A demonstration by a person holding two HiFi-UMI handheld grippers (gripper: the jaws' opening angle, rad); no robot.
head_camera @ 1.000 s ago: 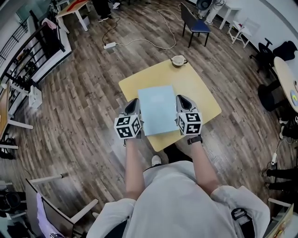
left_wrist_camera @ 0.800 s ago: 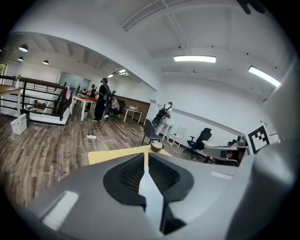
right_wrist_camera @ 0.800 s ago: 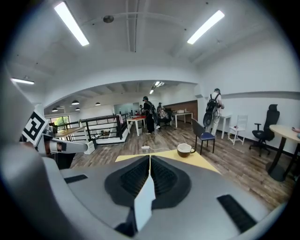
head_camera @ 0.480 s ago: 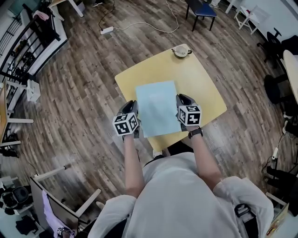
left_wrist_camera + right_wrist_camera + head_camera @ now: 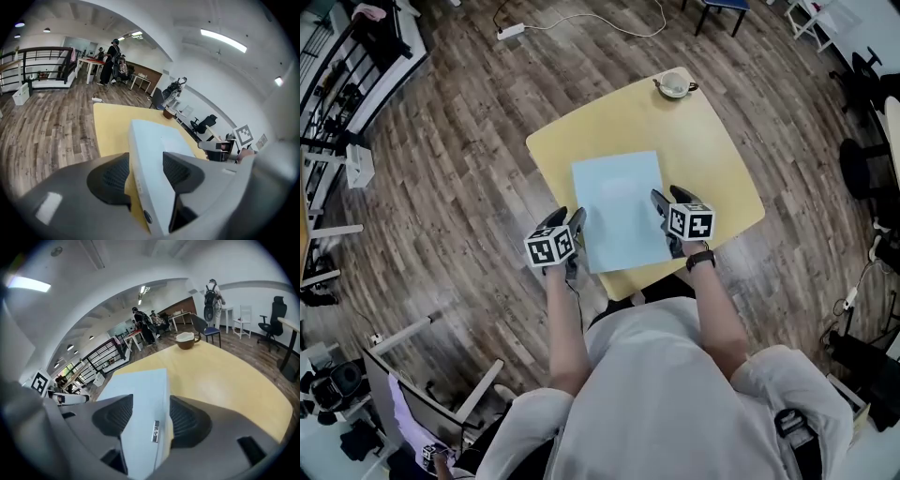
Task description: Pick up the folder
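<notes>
The pale blue folder (image 5: 619, 211) lies flat on the yellow table (image 5: 722, 169), near its front edge. My left tongs (image 5: 575, 223) straddle its left edge and my right tongs (image 5: 662, 202) its right edge. Both sets of jaws are opening, with the folder's edge between the pads but no longer squeezed. The head view shows only the flat cover. The right gripper view shows a small metal tag (image 5: 155, 431) on the folder's edge. A cup (image 5: 675, 84) sits at the table's far corner.
</notes>
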